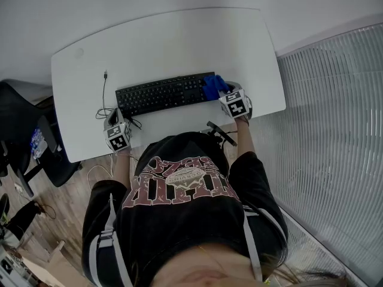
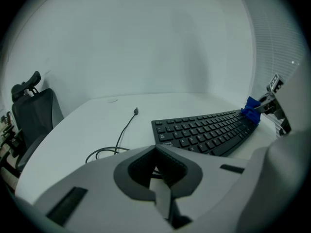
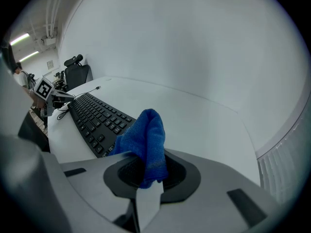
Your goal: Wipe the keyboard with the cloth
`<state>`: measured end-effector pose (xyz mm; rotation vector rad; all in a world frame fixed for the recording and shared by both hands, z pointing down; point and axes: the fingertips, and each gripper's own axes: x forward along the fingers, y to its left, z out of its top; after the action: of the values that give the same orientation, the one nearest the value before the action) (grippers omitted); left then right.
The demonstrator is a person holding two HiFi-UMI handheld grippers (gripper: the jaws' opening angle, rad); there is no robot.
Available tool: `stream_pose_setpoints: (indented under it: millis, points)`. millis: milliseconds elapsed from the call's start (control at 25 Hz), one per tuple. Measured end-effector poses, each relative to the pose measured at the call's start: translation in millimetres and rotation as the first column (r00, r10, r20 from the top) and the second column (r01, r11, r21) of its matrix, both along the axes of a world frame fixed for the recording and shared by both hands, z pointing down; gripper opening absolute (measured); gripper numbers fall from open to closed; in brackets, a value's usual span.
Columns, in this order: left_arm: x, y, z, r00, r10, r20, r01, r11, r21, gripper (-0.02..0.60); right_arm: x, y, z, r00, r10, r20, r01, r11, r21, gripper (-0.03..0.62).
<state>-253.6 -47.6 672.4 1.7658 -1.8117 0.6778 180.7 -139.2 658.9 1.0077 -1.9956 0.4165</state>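
White desk [image 1: 251, 52] with rounded corners stands against a pale wall, seen from the head view. A black keyboard [image 1: 161, 94] lies across its near half, and a thin cable [image 1: 104, 94] trails off the keyboard's left end. The right gripper [image 1: 222, 93] sits at the keyboard's right end with a blue cloth [image 1: 213, 86] bunched on the last keys. The left gripper [image 1: 116, 119] rests on the desk just beside the keyboard's left corner.

In the left gripper view, the left claw's jaws meet at the tips with nothing between them. Beyond them the keyboard [image 2: 206, 130] runs off to the right, and the cloth [image 2: 251, 110] shows as a small blue lump at its far end. The cable [image 2: 122, 136] loops on the bare desktop.

In the right gripper view, the right claw's jaws are pinched narrow on the cloth [image 3: 145, 142], which stands up between them in a thick, fuzzy fold. The fold's lower left edge lies against the keyboard [image 3: 97, 118].
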Motion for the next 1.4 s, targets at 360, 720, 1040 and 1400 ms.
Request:
stream_pose_setpoints:
  millis: [360,720,1040,1400]
  points:
    - [-2.0,-0.9,-0.7,1.0,0.0,-0.02,0.0,1.0,0.005,0.032,-29.0,-4.6,-32.4,0.996,0.01,0.084,-0.014,0.999,0.045,0.064]
    - [-6.1,-1.9,2.4,0.999,0.037,-0.013,-0.037,0.999,-0.012,0.034,-142.2,11.8,-74.4,0.95,-0.228,0.212,0.214,0.973,0.09,0.064]
    - [-6.7,6.5,-0.5,0.995,0.098,0.006,-0.097,0.995,-0.037,0.032,-268.6,36.5,-100.9,0.827,-0.469,0.31,0.452,0.883,0.128,0.064]
    - [-7.7,17.6,4.6,0.993,0.117,-0.021,-0.118,0.992,-0.047,0.034,-387.7,100.1,-99.3,0.637,-0.66,0.399,0.68,0.724,0.113,0.064]
